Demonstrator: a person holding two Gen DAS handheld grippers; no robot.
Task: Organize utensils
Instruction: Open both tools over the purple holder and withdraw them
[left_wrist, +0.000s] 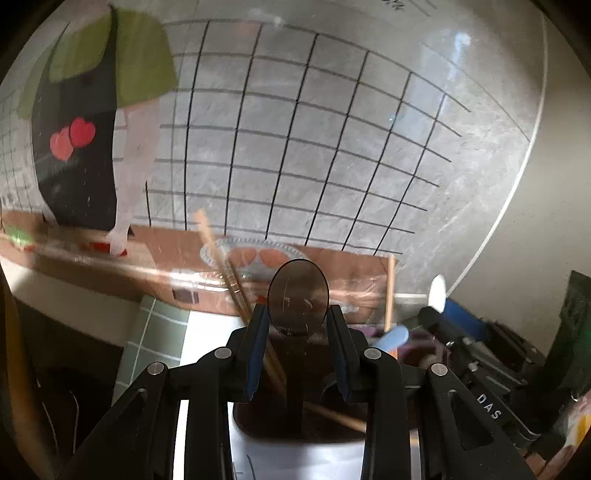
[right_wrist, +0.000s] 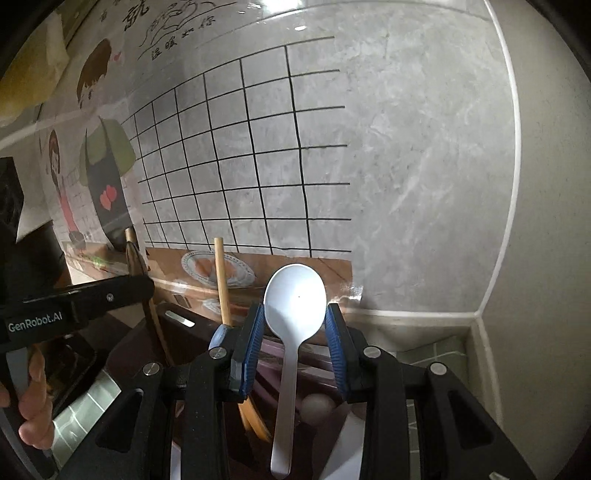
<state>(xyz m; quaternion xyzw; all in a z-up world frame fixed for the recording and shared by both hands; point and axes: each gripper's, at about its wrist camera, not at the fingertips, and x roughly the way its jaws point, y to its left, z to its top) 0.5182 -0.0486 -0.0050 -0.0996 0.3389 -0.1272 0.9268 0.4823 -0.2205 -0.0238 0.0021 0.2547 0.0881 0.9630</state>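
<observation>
The left gripper (left_wrist: 298, 325) has its blue pads squeezed on the sides of a dark see-through spoon (left_wrist: 297, 297), with the bowl of the spoon sticking up. The right gripper (right_wrist: 295, 325) holds a white spoon (right_wrist: 293, 306) the same way, bowl up and handle hanging down. Both sets of jaws are only partly open, just wide enough for a spoon. Below them is a dark brown holder (right_wrist: 177, 332) that already has wooden chopsticks (right_wrist: 222, 280) standing in it, leaning toward the tiled wall (right_wrist: 258, 155). So I think some sorting is done, and these two spoons still need to go down into the holder. I cannot tell which slot each spoon is meant for. In the right view a hand (right_wrist: 33, 402) grips the other tool, and its side reads "GenRobot.AI". In the left view the other tool shows the letters "DAS". The wall sticker has cartoon people, red hearts and handwriting at the top that I cannot read.
</observation>
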